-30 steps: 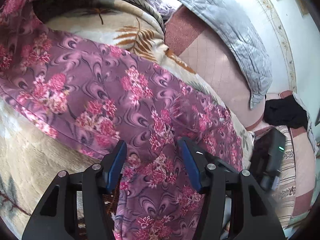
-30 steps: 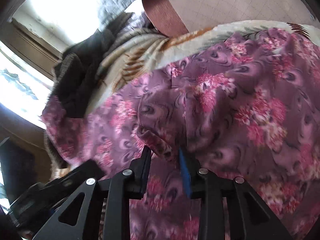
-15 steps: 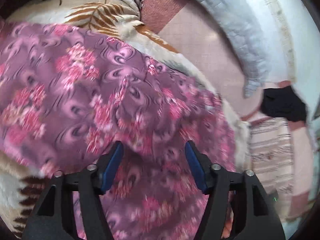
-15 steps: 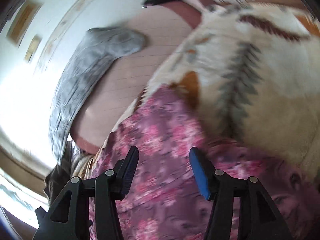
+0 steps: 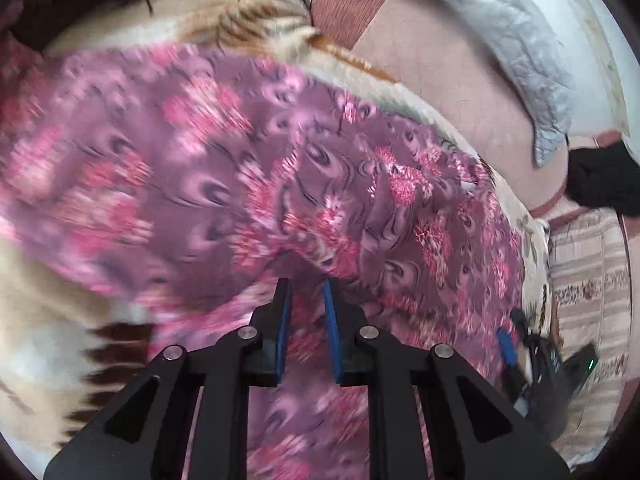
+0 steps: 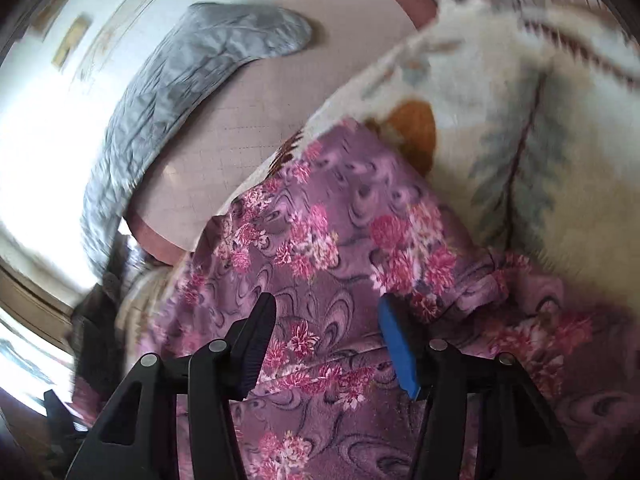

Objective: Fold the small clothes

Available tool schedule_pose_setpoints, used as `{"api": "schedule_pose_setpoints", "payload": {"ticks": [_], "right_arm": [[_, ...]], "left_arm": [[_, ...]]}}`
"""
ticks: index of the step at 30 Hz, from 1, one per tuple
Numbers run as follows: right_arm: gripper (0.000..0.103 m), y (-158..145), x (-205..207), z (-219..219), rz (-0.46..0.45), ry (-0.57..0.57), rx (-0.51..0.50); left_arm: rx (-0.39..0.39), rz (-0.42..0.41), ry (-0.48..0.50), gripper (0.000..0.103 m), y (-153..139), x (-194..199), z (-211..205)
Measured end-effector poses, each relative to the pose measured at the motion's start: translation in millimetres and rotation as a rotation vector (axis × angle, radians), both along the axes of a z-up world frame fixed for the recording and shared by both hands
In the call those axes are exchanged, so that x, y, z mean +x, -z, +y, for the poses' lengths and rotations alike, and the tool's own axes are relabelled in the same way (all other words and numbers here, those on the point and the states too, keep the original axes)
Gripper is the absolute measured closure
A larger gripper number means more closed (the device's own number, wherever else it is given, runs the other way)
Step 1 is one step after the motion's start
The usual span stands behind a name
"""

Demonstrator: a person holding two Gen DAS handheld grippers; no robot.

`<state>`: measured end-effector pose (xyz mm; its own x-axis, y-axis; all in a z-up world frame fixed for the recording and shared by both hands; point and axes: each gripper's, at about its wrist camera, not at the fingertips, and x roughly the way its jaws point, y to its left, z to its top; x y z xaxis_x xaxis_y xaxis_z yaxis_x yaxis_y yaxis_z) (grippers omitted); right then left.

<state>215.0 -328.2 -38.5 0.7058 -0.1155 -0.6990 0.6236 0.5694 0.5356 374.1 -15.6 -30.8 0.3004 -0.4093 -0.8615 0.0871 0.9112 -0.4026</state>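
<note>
A purple garment with pink flowers [image 5: 248,184] lies spread over a cream leaf-print blanket [image 5: 256,36]. My left gripper [image 5: 306,292] has its jaws nearly closed, pinching a raised fold of the garment between the blue pads. The garment also fills the lower part of the right wrist view [image 6: 328,248]. My right gripper [image 6: 328,320] is open and hovers just over the cloth, holding nothing. It also shows at the lower right of the left wrist view [image 5: 508,348].
A grey quilted pillow [image 5: 516,36] lies along the white wall on a pink mattress cover [image 5: 448,68]. A black cloth [image 5: 600,180] sits at the right edge. A striped cover [image 5: 588,264] lies beyond the blanket's right side.
My left gripper has closed from wide open onto a fold of the garment. My right gripper let go of the cloth earlier, swung toward the blanket edge and stays open.
</note>
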Motion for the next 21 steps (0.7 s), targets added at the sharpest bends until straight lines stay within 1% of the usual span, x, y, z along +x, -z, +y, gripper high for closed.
{"api": "schedule_pose_setpoints", "payload": {"ticks": [1, 2, 3, 4, 5, 6, 7, 8, 9, 11, 12, 14, 15, 18, 20, 21], "right_arm": [[0.038, -4, 4, 5, 0.009, -0.019, -0.036], [0.033, -7, 10, 12, 0.031, -0.052, -0.090], [0.024, -4, 15, 16, 0.065, -0.068, -0.122], [0.020, 2, 20, 21, 0.116, -0.086, -0.143], [0.019, 7, 26, 25, 0.159, -0.108, -0.163], [0.014, 9, 30, 33, 0.185, -0.130, -0.219], [0.005, 10, 34, 40, 0.205, -0.156, -0.248], [0.002, 11, 41, 44, 0.234, -0.187, -0.267], [0.000, 12, 47, 50, 0.276, -0.217, -0.297], [0.000, 16, 54, 58, 0.346, -0.241, -0.353], [0.000, 17, 56, 60, 0.356, -0.243, -0.367], [0.000, 17, 56, 58, 0.351, -0.241, -0.356], [0.000, 18, 55, 57, 0.345, -0.240, -0.349], [0.000, 20, 52, 57, 0.347, -0.242, -0.351], [0.000, 20, 53, 55, 0.341, -0.241, -0.347], [0.000, 21, 53, 55, 0.337, -0.240, -0.345]], "left_arm": [[0.021, -0.032, 0.004, 0.086, -10, -2, 8], [0.065, -0.081, -0.006, 0.082, -26, -4, 25], [0.096, -0.109, -0.021, 0.073, -34, -3, 34], [0.137, -0.145, -0.047, 0.063, -46, -2, 51], [0.185, -0.183, -0.090, 0.059, -59, 1, 71], [0.220, -0.209, -0.125, 0.054, -68, 4, 88], [0.269, -0.232, -0.176, 0.053, -79, 10, 112], [0.294, -0.236, -0.205, 0.053, -83, 14, 125], [0.319, -0.238, -0.250, 0.053, -90, 20, 147], [0.336, -0.234, -0.332, 0.053, -99, 31, 183], [0.341, -0.229, -0.370, 0.053, -101, 36, 201], [0.351, -0.228, -0.437, 0.053, -105, 47, 226], [0.339, -0.230, -0.466, 0.053, -106, 53, 235], [0.262, -0.204, -0.510, 0.052, -98, 69, 258], [0.240, -0.184, -0.515, 0.052, -90, 78, 260], [0.244, -0.176, -0.513, 0.051, -84, 86, 258]]}}
